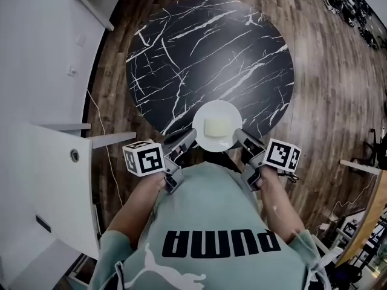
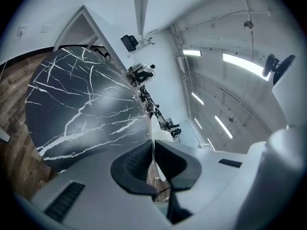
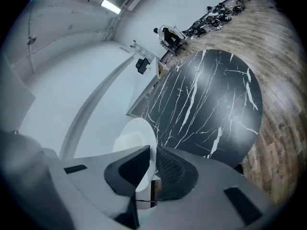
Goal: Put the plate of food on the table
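While the left gripper (image 1: 191, 137) and right gripper (image 1: 238, 136) each pinched the rim of the plate (image 1: 216, 109) in their fingers, we judged it should descend level, well inside the counter (image 1: 205, 47) edge.

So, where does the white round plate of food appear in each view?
Head view: white round plate lower centre, at the near edge of the round black marble table.
Left gripper view: thin edge-on sliver between the jaws, lower centre.
Right gripper view: tilted disc left of centre, between the jaws.
Shared landmark: that white-veined table.
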Demonstrator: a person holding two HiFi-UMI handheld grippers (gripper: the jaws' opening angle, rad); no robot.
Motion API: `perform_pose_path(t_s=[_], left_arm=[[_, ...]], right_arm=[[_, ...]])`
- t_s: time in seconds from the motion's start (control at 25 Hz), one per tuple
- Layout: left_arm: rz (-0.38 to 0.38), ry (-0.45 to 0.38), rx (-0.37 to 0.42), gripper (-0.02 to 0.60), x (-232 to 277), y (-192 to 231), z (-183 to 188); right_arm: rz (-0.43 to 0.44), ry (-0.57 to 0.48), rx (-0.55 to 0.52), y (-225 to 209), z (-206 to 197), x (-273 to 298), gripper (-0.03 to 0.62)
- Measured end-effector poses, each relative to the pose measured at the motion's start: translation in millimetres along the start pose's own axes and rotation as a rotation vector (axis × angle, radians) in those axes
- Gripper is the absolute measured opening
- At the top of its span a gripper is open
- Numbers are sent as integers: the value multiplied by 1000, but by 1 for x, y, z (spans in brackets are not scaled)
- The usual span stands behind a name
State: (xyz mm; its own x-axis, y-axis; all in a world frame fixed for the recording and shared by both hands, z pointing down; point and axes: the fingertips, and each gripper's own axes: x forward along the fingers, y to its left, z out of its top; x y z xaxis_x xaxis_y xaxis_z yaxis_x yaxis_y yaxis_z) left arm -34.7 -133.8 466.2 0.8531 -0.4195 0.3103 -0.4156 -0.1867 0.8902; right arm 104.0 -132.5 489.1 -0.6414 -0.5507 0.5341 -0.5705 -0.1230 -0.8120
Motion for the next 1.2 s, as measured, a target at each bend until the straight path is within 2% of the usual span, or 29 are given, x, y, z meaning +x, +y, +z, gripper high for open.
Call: perform_pose_path(t_s=[0.56, 0.84, 1.2], left_arm=[[93, 16, -31, 25, 88, 20, 0], [155, 18, -47, 25, 116, 41, -1], [221, 67, -38, 28, 146, 70, -6]], right_arm=[[-1, 54, 31, -69, 62, 7, 41], [-29, 76, 33, -99, 75, 19, 41], [-58, 85, 50, -133, 83, 32, 41]])
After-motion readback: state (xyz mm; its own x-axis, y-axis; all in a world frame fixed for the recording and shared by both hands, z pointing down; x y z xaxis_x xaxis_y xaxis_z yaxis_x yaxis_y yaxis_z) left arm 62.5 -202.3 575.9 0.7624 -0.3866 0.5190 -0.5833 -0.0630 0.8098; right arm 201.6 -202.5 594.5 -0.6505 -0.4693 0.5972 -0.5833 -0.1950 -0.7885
